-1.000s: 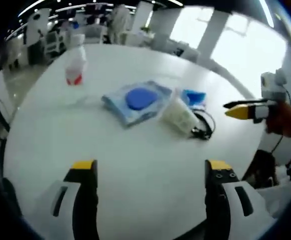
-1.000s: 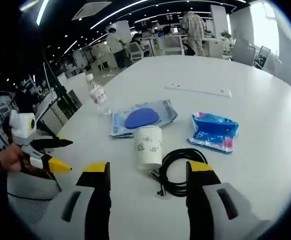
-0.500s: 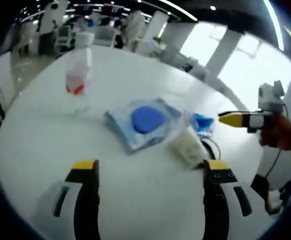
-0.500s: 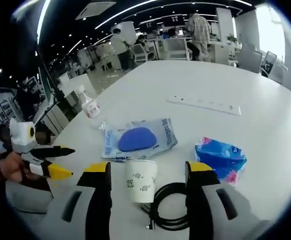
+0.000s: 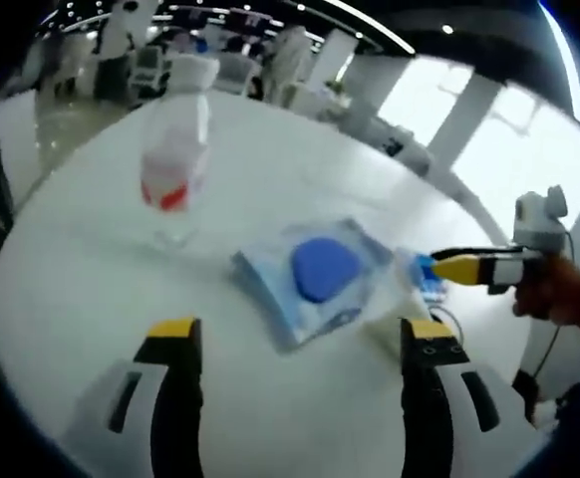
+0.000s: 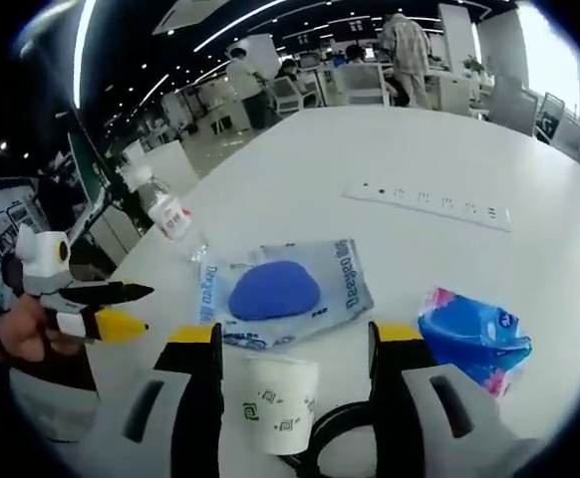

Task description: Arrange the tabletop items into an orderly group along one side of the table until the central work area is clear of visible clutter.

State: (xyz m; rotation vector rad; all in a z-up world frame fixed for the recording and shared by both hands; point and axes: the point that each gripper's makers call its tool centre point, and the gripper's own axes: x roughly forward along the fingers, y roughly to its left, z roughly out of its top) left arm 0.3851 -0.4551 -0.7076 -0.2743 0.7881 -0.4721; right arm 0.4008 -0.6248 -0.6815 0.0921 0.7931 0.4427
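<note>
Left gripper view: the left hand-held gripper (image 5: 298,344) hangs wide and empty over the white desk (image 5: 91,289) — clear packet with a blue pad (image 5: 320,274) ahead, water bottle (image 5: 173,164) beyond. Right gripper view: the right hand-held gripper (image 6: 295,349) is wide too — paper cup (image 6: 282,401) between its jaws, blue pack (image 6: 474,337) right.

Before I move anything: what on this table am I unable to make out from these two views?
- Black cable: right gripper view, mostly cut off by the bottom edge and the jaws.
- Paper cup: left gripper view, blurred.
- Water bottle label: blurred, unreadable.
- Tissue pack: left gripper view, partly behind the right gripper.
</note>
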